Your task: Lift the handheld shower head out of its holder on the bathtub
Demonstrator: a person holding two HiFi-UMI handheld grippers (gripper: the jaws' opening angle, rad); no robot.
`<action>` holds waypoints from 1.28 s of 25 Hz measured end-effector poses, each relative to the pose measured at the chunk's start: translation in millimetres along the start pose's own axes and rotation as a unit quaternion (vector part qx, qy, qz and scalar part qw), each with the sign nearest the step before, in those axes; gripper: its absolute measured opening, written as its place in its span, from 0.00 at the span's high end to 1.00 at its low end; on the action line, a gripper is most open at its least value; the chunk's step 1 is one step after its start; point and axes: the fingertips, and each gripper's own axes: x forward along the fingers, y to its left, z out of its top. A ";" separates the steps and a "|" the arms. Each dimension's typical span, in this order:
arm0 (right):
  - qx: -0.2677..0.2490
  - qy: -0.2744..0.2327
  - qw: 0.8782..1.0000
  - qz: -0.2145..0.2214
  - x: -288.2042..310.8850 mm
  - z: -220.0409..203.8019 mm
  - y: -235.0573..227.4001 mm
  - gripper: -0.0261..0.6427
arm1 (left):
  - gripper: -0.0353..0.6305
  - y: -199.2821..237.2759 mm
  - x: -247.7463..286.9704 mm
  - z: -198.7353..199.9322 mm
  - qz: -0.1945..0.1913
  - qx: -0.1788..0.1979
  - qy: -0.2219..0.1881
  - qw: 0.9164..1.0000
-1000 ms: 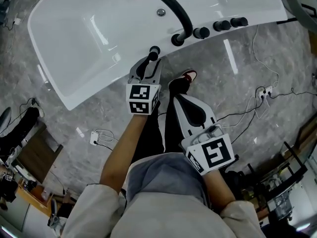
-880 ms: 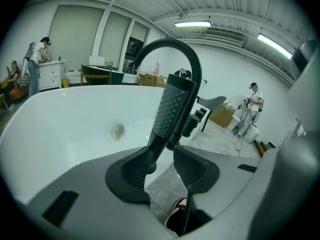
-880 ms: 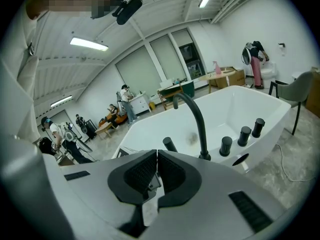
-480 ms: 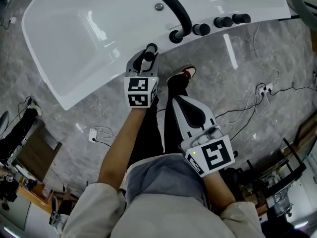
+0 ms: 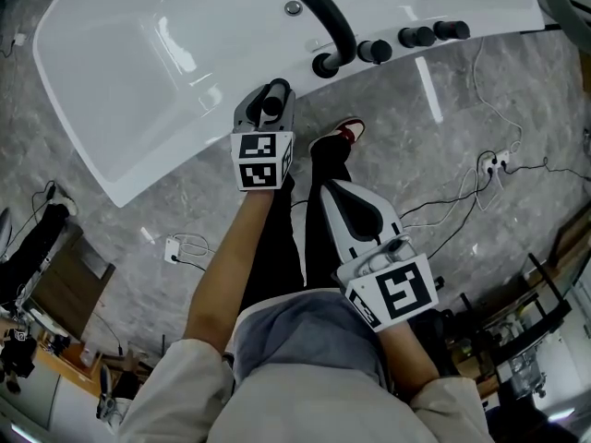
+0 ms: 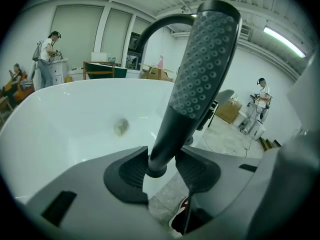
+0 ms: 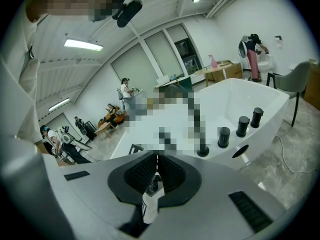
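Note:
The dark handheld shower head (image 6: pixel 200 79) stands upright at the near rim of the white bathtub (image 5: pixel 166 81), its dotted spray face toward me. Its round handle rises between the jaws of my left gripper (image 6: pixel 162 166), which stand wide with a pad close on each side and no clear squeeze. From the head view the left gripper (image 5: pixel 268 100) is at the tub's edge around the shower head (image 5: pixel 274 92). My right gripper (image 5: pixel 340 190) hangs back over the floor beside my leg, and in its own view the right gripper (image 7: pixel 156 171) has its pads together with nothing held.
A black arched faucet (image 5: pixel 323 17) and three black knobs (image 5: pixel 413 37) stand on the tub rim right of the shower head. Cables and a power strip (image 5: pixel 487 167) lie on the grey marble floor. My shoe (image 5: pixel 346 137) is near the tub. People work in the background.
My left gripper has moved a little closer in on the tub rim around the shower head handle. The right gripper has stayed put.

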 end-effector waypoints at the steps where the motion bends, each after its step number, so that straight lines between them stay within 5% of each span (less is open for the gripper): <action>1: 0.001 0.001 1.000 0.001 1.0 -1.3 -0.8 0.93 | 0.71 -0.1 1.5 -0.7 0.000 -0.002 0.000 1.000; 32: 0.004 0.001 1.000 0.008 4.4 -4.0 4.2 0.93 | 0.74 3.1 -13.1 4.4 0.029 0.059 0.018 0.998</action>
